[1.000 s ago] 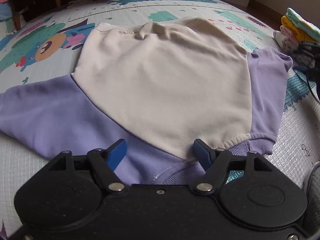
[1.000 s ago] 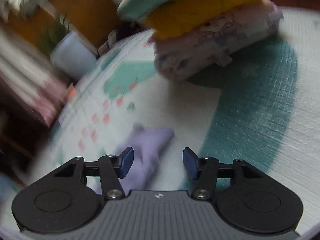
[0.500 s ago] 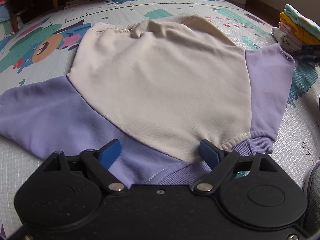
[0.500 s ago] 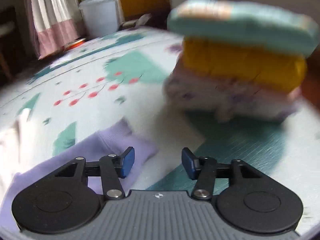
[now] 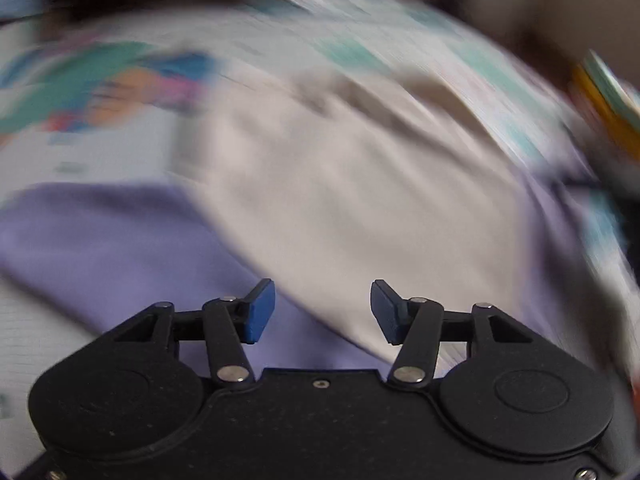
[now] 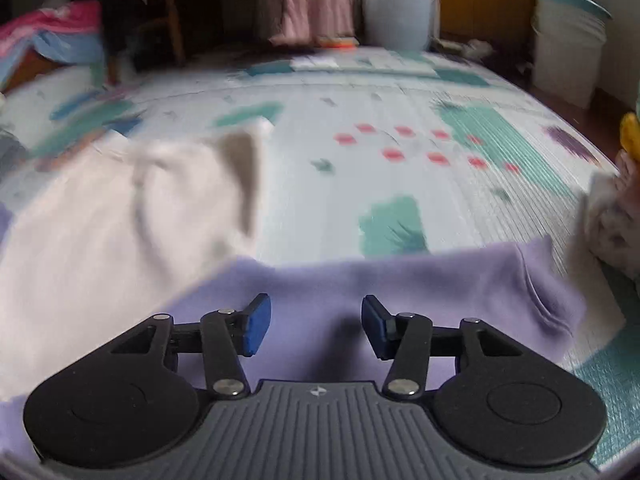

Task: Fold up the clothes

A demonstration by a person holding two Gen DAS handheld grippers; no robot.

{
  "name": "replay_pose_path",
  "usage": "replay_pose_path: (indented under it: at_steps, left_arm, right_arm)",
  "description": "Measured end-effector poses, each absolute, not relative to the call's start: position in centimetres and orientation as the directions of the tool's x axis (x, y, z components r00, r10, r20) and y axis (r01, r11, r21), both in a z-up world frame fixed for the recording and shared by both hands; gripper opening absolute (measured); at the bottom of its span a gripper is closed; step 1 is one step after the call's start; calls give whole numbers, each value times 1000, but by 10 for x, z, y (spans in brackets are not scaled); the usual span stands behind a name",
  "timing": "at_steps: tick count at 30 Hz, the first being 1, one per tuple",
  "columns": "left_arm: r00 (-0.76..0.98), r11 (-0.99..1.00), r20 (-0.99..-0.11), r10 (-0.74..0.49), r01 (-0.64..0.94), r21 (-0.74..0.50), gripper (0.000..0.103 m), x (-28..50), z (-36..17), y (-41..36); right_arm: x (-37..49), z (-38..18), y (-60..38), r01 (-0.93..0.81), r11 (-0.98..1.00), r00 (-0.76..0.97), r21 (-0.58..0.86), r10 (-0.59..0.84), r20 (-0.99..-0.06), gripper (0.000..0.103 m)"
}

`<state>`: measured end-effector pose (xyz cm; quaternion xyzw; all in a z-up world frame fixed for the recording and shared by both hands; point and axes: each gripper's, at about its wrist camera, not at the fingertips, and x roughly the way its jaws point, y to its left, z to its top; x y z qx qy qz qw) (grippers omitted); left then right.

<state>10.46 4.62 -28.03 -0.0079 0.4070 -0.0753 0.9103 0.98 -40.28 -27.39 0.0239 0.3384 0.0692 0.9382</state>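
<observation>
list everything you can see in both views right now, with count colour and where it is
sweatshirt: 1, cream body with lilac sleeves, spread flat on the mat
play mat: 1, pale with teal, red and orange prints, under the sweatshirt
folded clothes stack: 1, yellow and teal layers, blurred, far right edge of the mat
white bins: 2, beyond the mat's far edge, one centre, one right
curtain: 1, striped pink and white, back of the room
clothes pile: 1, pink and blue, back left
left gripper: 1, black with blue pads, open above the sweatshirt's lilac part
right gripper: 1, black and grey, open over the lilac sleeve
</observation>
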Motion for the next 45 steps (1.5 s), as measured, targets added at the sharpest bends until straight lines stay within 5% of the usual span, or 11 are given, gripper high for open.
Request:
replay_pose_path:
  at_steps: [5, 7, 10, 12, 15, 23, 28, 33, 39, 43, 45]
  left_arm:
    - [676, 970, -722, 147, -241, -29, 55, 144, -290, 143]
    - [670, 976, -729, 137, -215, -14, 55, 147, -298, 159]
    - [603, 978, -783, 154, -206, 34, 70, 151, -312, 171]
    - [616, 971, -772, 156, -241, 3, 63, 148, -298, 173]
    - [697, 993, -713, 79, -117, -4, 63, 142, -290, 144]
    - [683, 985, -727, -71, 164, 57, 60, 128, -297, 40]
    - [558, 983, -826, -72, 178, 35, 66, 141, -303, 12]
    - [627, 979, -775, -79, 194, 57, 65, 149, -263, -13]
    - [630, 956, -732, -261, 276, -103, 65, 155, -249, -57]
    - [630, 905, -687, -363, 415, -98, 35, 188, -241, -103]
    - [625, 873, -664, -411, 481, -87, 29, 205, -238, -127]
  right_arm:
    - [5, -263, -359, -206, 974, 746, 91, 216, -630, 56]
    - [9, -265, -332, -299, 950, 716, 93, 287, -637, 56]
    - [2, -266, -280, -467, 884, 612, 16, 336, -716, 59]
    - [-9, -266, -274, -478, 878, 598, 10, 334, -729, 59]
    - [-21, -262, -271, -479, 878, 596, 22, 343, -726, 63]
    - [-29, -255, -262, -467, 884, 606, 11, 329, -724, 66]
    - [-24, -258, -288, -350, 917, 570, 190, 370, -734, 65]
    - [-22, -263, -340, -76, 909, 641, 410, 360, -678, 65]
    - [-31, -285, -383, 197, 784, 675, 589, 327, -661, 65]
    - [-26, -287, -386, 200, 771, 681, 605, 335, -652, 65]
    - [-23, -287, -386, 188, 776, 682, 603, 339, -648, 65]
